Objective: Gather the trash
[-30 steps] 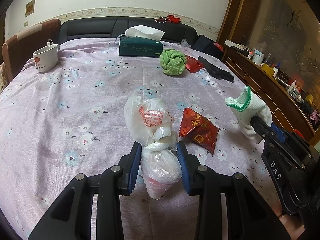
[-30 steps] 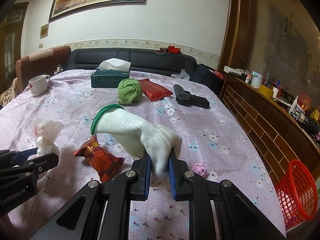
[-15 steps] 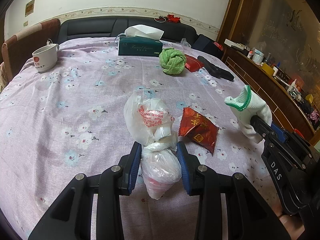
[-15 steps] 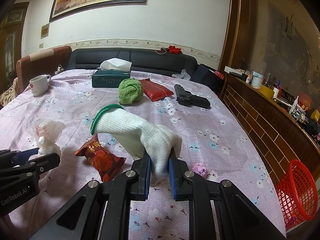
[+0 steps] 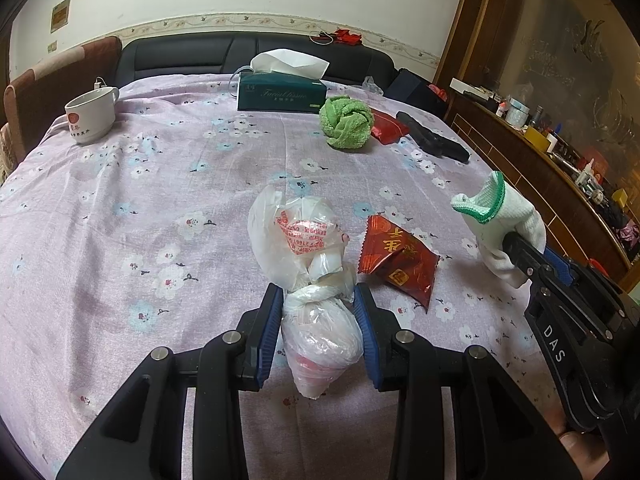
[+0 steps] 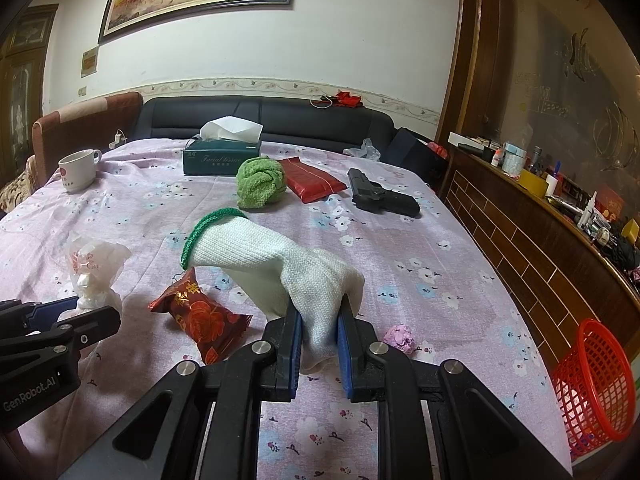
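Note:
A knotted white plastic bag (image 5: pixel 298 236) with red print sits on the flowered lilac tablecloth (image 5: pixel 120 200). My left gripper (image 5: pixel 318 304) is shut on its lower bundle; the bag also shows in the right wrist view (image 6: pixel 94 264). My right gripper (image 6: pixel 319 320) is shut on a white knit glove (image 6: pixel 272 256) with a green cuff, held above the cloth. That glove (image 5: pixel 504 216) shows at the right of the left wrist view. A red snack wrapper (image 5: pixel 396 260) lies between the two grippers. A crumpled pink paper ball (image 6: pixel 399 338) lies just right of the right gripper.
A red mesh basket (image 6: pixel 592 384) stands on the floor past the table's right edge. Farther back lie a green towel ball (image 6: pixel 260 182), a red packet (image 6: pixel 312 180), a black toy pistol (image 6: pixel 380 198), a tissue box (image 6: pixel 220 156) and a mug (image 6: pixel 78 170).

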The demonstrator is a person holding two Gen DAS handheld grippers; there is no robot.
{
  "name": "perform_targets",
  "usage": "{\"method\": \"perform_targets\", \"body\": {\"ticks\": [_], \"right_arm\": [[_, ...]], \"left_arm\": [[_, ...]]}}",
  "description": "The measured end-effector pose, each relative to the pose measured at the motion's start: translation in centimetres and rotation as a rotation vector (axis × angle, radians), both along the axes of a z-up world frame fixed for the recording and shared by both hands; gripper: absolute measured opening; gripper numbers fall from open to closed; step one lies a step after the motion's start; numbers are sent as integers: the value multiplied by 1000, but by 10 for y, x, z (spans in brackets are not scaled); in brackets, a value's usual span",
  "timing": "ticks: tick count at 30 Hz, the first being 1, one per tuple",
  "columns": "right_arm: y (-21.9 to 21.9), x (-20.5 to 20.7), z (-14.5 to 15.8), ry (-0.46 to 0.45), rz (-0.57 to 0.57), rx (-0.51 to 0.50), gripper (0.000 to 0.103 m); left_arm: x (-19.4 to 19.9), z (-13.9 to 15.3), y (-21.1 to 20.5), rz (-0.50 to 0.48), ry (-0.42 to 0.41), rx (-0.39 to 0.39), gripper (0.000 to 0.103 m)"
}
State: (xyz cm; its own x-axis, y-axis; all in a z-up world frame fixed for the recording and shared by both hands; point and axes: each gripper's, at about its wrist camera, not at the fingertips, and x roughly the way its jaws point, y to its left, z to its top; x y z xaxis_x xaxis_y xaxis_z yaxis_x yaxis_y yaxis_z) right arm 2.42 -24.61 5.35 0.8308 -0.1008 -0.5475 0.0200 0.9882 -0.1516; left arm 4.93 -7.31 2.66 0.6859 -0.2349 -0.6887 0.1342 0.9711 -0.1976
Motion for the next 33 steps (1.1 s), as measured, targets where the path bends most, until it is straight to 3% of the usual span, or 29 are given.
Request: {"method": "perform_targets", "body": {"ticks": [12, 33], "right_arm": [[-12, -8, 9, -14, -65, 12, 16], [-52, -131, 28, -17, -97, 80, 16]], "left_arm": [[-10, 13, -7, -23, -70, 18, 34], [-122, 46, -46, -92, -163, 52, 35]]}}
